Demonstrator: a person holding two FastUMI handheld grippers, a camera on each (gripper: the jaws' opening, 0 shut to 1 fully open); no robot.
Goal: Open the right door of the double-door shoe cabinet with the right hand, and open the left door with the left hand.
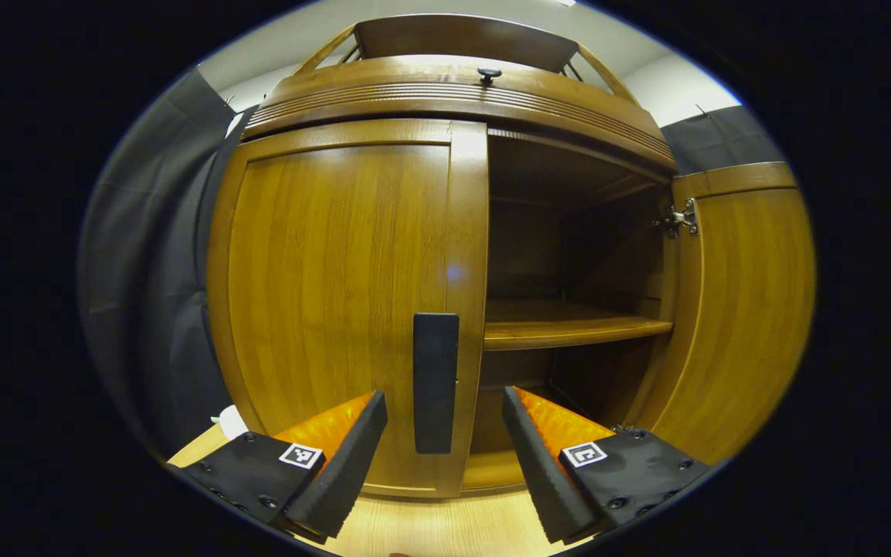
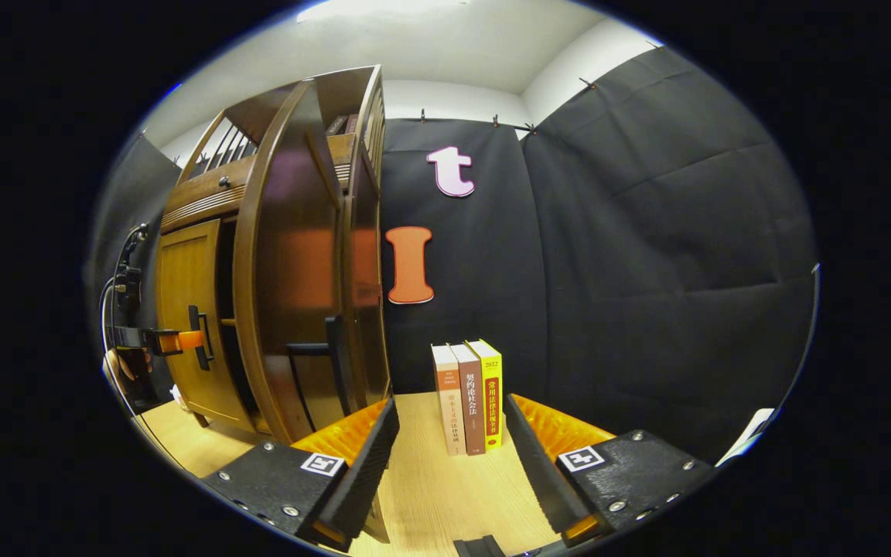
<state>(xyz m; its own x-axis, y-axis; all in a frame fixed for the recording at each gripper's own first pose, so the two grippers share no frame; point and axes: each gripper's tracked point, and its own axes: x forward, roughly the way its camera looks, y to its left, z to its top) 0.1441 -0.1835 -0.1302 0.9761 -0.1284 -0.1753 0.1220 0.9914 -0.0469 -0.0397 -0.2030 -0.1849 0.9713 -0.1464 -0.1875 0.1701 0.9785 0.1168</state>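
The wooden shoe cabinet (image 1: pixel 445 97) stands close in front in the left gripper view. Its left door (image 1: pixel 337 286) is closed and carries a black vertical handle (image 1: pixel 435 383). My left gripper (image 1: pixel 443 398) is open, one finger on each side of that handle, not pressing it. The right door (image 1: pixel 735 309) is swung wide open, showing a shelf (image 1: pixel 569 329) inside. In the right gripper view the open right door (image 2: pixel 291 271) is seen from its outer side with its handle (image 2: pixel 333 360). My right gripper (image 2: pixel 451 404) is open and holds nothing, to the right of that door. The left gripper (image 2: pixel 175 340) shows at the left door's handle (image 2: pixel 199 336).
Three upright books (image 2: pixel 469 398) stand on the light wooden table (image 2: pixel 430 495) beside the cabinet, against the black cloth wall (image 2: pixel 646 271). A small dark knob (image 1: pixel 489 74) sits on the cabinet's top band. Cables (image 2: pixel 117 309) hang at the far left.
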